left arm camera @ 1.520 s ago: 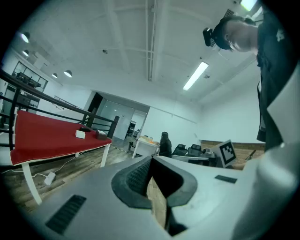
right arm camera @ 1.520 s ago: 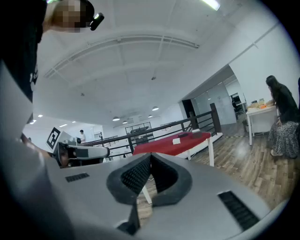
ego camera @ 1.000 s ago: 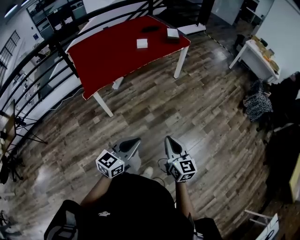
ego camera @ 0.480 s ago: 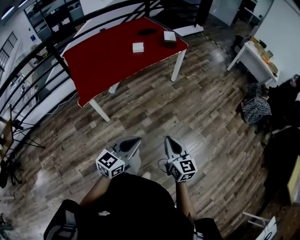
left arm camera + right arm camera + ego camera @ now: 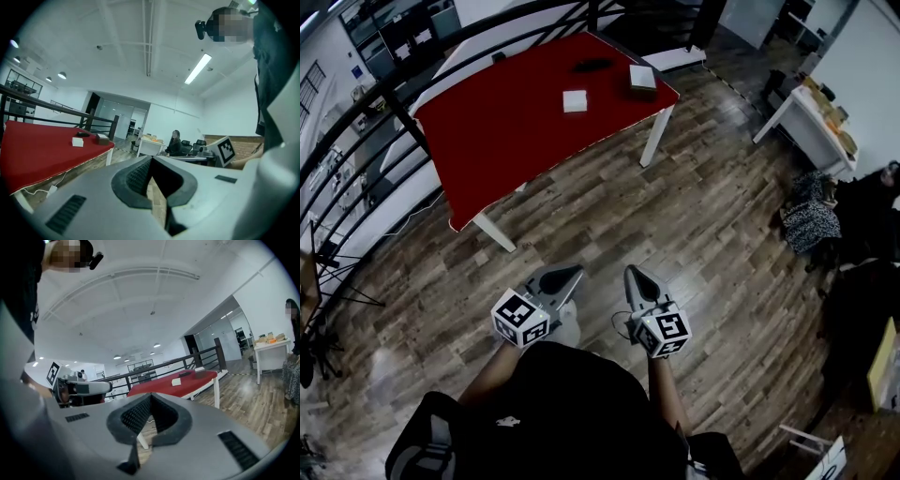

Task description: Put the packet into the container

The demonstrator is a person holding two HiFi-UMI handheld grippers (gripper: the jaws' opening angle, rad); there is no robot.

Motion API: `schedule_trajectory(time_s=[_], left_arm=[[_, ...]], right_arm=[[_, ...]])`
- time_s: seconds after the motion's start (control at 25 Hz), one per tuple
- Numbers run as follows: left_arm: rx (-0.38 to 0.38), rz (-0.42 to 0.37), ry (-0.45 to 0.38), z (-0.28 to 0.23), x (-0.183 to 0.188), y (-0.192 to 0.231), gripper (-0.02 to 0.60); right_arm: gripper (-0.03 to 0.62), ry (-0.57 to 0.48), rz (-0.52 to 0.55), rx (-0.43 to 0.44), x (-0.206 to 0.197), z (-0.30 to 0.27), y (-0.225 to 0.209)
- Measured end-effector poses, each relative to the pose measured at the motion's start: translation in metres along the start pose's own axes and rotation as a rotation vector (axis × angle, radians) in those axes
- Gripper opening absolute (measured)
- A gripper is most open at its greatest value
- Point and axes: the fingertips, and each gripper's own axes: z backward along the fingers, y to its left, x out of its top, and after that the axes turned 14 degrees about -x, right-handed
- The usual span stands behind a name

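A red table stands far ahead across the wooden floor. On it lie a small white packet, a low box-like container near the right corner and a dark flat thing. My left gripper and right gripper are held close to my body, side by side, both shut and empty, well short of the table. In the left gripper view the packet and container sit small at the left. The right gripper view has the packet on the red table beyond its shut jaws.
A black railing runs behind and left of the table. A white side table with goods stands at the right, with a seated person and a patterned bag nearby. A tripod stands at the left.
The red table has drawn a little nearer and larger in the head view as I move towards it. Both grippers stay shut in front of my body.
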Motion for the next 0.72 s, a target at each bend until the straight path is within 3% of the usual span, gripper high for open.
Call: schedule_trajectory(time_s=[0.72], left_arm=[[-0.009,0.04,-0.017,0.004,0.032,0.143,0.006]], right_arm=[[0.021,0.016,0.03,-0.024,0.028,-0.137,0.011]])
